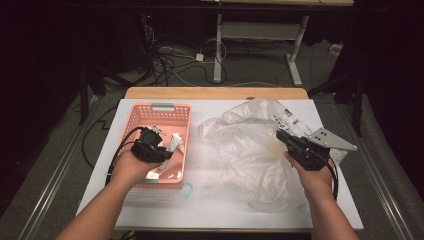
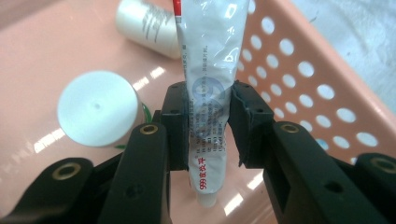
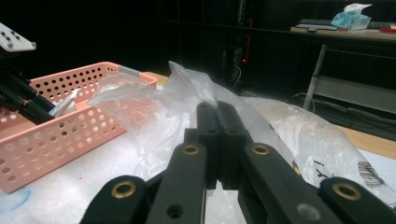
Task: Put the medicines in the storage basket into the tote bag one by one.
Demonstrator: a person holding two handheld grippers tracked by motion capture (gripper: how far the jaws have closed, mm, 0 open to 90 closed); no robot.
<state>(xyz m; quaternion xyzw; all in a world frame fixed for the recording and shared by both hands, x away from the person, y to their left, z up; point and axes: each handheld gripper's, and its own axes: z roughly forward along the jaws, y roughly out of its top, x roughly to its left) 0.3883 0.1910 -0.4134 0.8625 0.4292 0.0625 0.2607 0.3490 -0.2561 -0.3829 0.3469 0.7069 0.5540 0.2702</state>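
My left gripper [image 2: 208, 100] is shut on a white tube [image 2: 208, 56] with red and grey print, gripping it across its middle above the floor of the pink basket [image 2: 299, 70]. In the high view the left gripper [image 1: 162, 148] hangs over the basket [image 1: 161, 107]. My right gripper [image 3: 217, 109] is shut on a fold of the clear plastic bag [image 3: 182, 88], which rises to a peak at the jaw tips. The high view shows the right gripper [image 1: 282, 135] at the right side of the crumpled bag [image 1: 245, 145].
Inside the basket, a bottle with a round white cap [image 2: 98, 109] lies left of the tube and a cream bottle [image 2: 144, 25] lies beyond it. The white table top [image 1: 200, 200] ends close in front of the person. Desk legs and cables stand behind.
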